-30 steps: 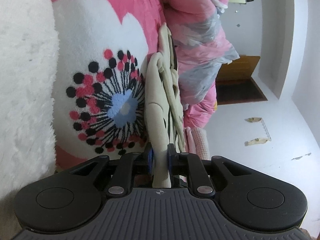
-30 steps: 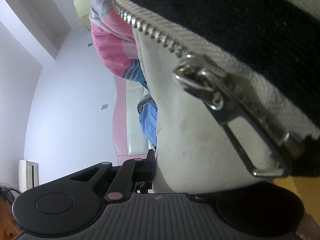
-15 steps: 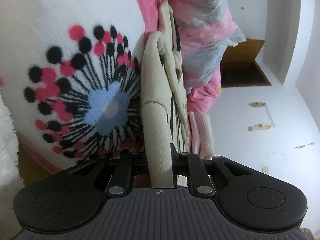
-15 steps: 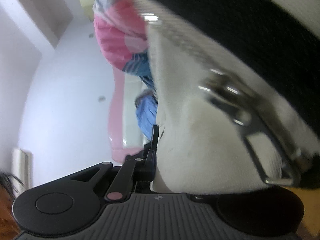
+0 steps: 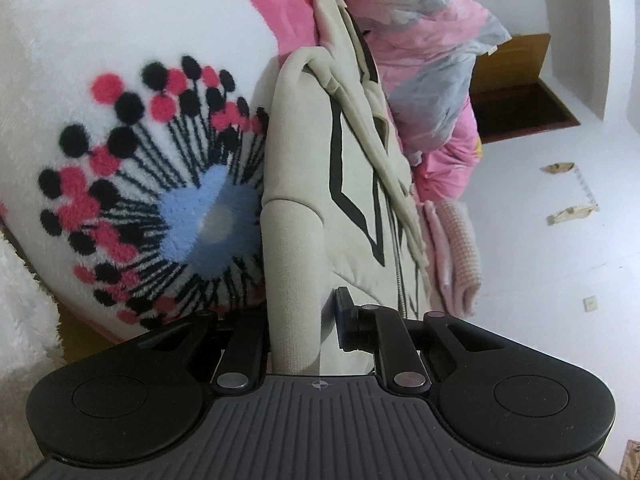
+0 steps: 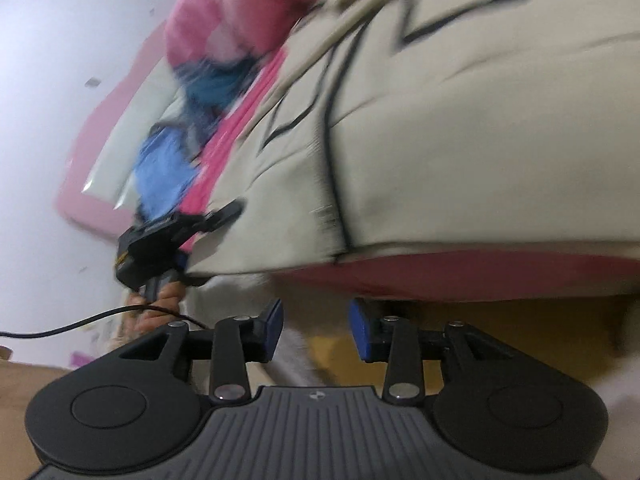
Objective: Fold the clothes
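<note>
I'm seeing plush pink-and-white flower blanket (image 5: 132,128) covering bed. Beige fleece jacket (image 5: 352,184), black angular lines, lying folded on it. My left claw (image 5: 304,320) pinching its thick rolled edge. Right claw (image 6: 316,328) just been opening, pads apart, nothing between.

Beige zip hoodie (image 5: 352,184) with black line pattern, folded, on bedding
</note>
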Action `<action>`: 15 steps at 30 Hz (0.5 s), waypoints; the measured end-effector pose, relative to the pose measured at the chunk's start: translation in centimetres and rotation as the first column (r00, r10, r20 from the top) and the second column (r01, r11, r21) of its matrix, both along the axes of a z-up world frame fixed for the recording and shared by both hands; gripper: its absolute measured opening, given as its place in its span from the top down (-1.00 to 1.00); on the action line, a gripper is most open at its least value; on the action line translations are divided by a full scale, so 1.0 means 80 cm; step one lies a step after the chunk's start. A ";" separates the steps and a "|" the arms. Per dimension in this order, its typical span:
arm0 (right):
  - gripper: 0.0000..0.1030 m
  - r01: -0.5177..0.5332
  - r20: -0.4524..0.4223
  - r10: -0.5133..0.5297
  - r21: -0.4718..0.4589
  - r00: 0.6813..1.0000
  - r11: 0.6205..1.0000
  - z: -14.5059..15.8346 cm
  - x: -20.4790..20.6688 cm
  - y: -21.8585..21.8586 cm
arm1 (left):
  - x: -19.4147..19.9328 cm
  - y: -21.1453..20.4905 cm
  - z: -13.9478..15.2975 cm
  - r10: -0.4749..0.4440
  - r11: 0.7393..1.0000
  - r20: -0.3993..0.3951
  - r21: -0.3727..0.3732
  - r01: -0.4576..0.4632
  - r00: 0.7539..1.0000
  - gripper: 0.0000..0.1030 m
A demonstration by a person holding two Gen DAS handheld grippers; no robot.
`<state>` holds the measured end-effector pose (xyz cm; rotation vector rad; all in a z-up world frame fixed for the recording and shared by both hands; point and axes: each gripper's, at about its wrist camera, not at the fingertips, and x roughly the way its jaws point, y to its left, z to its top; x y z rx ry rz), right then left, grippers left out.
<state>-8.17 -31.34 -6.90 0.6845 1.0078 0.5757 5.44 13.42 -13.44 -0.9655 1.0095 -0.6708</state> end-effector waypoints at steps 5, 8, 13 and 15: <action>0.23 0.253 0.100 -0.251 -0.012 0.963 0.967 0.010 -0.047 -0.114 | 0.000 -0.003 0.004 0.000 1.000 -0.001 0.031 0.000 1.000 0.73; 0.22 0.409 0.125 -0.409 0.022 0.904 0.912 0.008 -0.058 -0.176 | -0.002 -0.005 0.006 0.005 0.999 0.001 0.046 -0.005 1.000 0.73; 0.21 0.547 0.091 -0.550 0.055 0.830 0.835 -0.018 -0.053 -0.229 | -0.002 -0.007 0.010 0.010 0.997 -0.003 0.072 -0.009 1.000 0.73; 0.21 0.558 0.078 -0.562 0.073 0.823 0.827 -0.030 -0.043 -0.231 | -0.002 -0.007 0.011 0.013 0.997 -0.007 0.079 -0.012 1.000 0.73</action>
